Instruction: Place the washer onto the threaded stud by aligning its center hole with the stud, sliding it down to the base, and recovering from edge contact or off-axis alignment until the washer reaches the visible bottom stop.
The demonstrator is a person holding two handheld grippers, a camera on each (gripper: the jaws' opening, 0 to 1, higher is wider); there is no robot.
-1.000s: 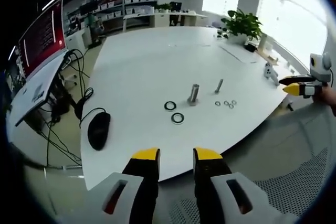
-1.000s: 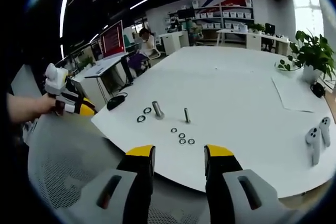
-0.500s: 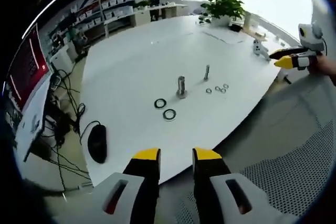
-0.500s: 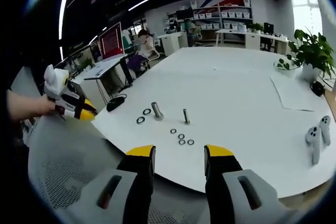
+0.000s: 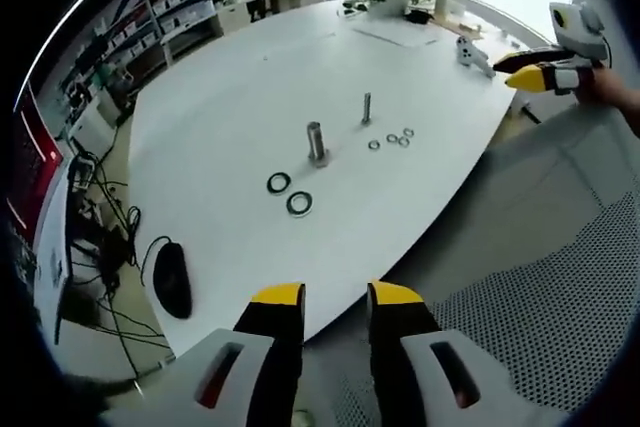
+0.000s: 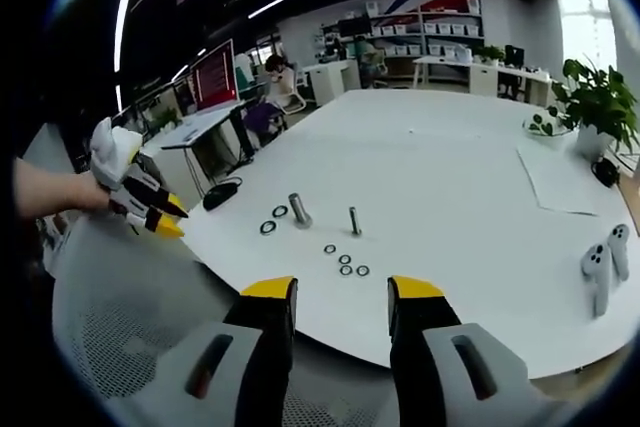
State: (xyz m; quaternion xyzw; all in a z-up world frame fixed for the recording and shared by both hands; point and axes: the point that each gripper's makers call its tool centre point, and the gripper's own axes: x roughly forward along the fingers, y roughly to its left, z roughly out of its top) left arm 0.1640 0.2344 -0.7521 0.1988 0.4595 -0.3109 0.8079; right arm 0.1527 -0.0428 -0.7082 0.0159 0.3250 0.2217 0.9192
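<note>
White table [image 6: 470, 162], inventory near to far.

Right gripper [image 6: 330, 292]: yellow-tipped jaws parted, nothing between them, off the table's near edge.
Left gripper [image 5: 335, 295]: jaws a little apart, empty, likewise short of the table; seen in the right gripper view at [image 6: 165, 220].
Small washers [image 6: 346, 263]: four, loose, flat on the table, close together, nearest the right gripper.
Thin stud [image 6: 354, 220]: upright, bare, just beyond the small washers.
Thick stud [image 6: 298, 209]: upright, bare, beside the thin one.
Large washers [image 6: 274, 219]: two, flat, just beside the thick stud.
Controllers [image 6: 602, 265]: white, at the right edge.
Plant [image 6: 592, 97]: far corner.

Step in hand, by judgement: approach; nothing mounted. Advice: pinch one washer by its rim, hold it level, centre its hole over the matching stud before lowering.
</note>
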